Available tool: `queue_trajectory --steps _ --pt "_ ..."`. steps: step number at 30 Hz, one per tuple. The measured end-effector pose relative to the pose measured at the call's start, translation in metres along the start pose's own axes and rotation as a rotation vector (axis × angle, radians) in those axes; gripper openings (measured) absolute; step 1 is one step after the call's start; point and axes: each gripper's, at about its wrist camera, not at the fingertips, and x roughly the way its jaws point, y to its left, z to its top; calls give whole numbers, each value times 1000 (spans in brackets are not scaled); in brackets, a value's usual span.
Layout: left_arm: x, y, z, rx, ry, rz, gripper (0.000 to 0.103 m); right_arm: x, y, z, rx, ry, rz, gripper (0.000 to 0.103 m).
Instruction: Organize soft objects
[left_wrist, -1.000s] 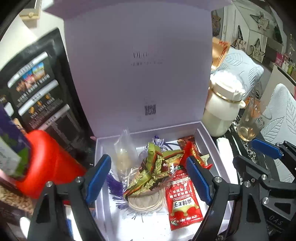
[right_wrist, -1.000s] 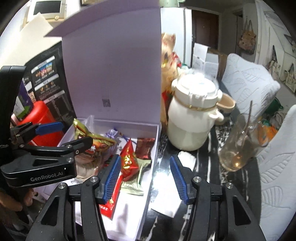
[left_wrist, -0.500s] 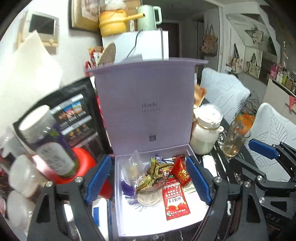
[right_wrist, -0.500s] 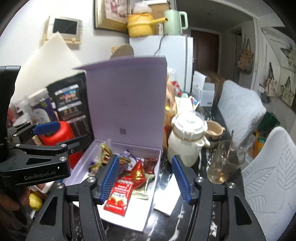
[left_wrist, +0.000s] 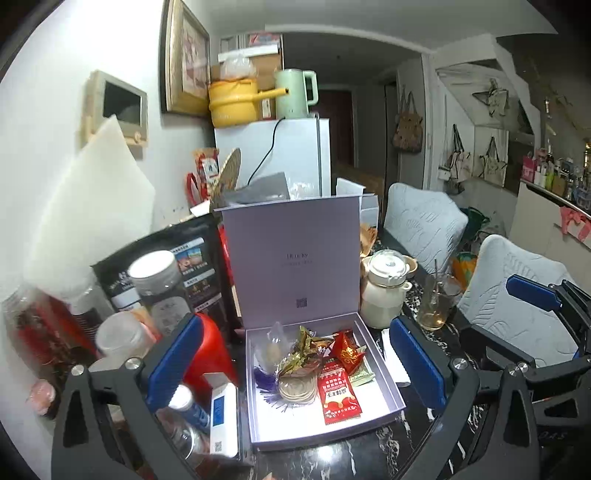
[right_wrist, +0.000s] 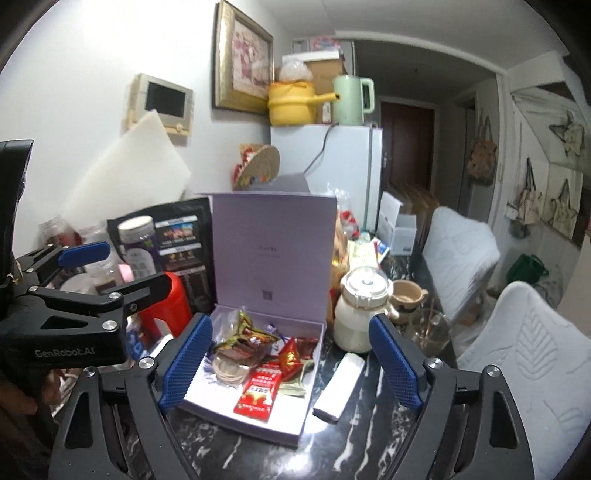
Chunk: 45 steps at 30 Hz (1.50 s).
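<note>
Dark marble table (right_wrist: 229, 443) under both tools, left (left_wrist: 295, 362) and right (right_wrist: 291, 363), jaws opening wide, empty.

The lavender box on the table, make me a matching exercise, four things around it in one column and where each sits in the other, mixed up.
Things:
1. red sachet
2. white folded cloth
3. cream lidded jar
4. yellow pot

Places:
A. on top of the fridge
B. inside the lavender box
C. flat on the dark table beside the box
D. standing upright behind the cloth

Pairs: 1-B, 2-C, 3-D, 4-A
</note>
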Motion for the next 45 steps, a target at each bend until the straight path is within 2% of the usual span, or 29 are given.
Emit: queue_trajectory --steps 2,10,20,33,45 --pt "-15 1 -3 1 -16 -5 102 -13 5 -1 -8 -14 -8 91" --pt "-56 7 -26 -7 -47 10 102 -55 28 -14 -32 -62 -28 92" --pt "-90 13 -68 -19 -35 28 102 -86 52 -46 -28 -69 -33 92" --pt "-108 11 -115 -46 25 -8 102 -104 66 -91 14 -11 -21 92" --pt "-108 8 -128 -51 50 -12 102 -109 67 -107 27 14 -30 92"
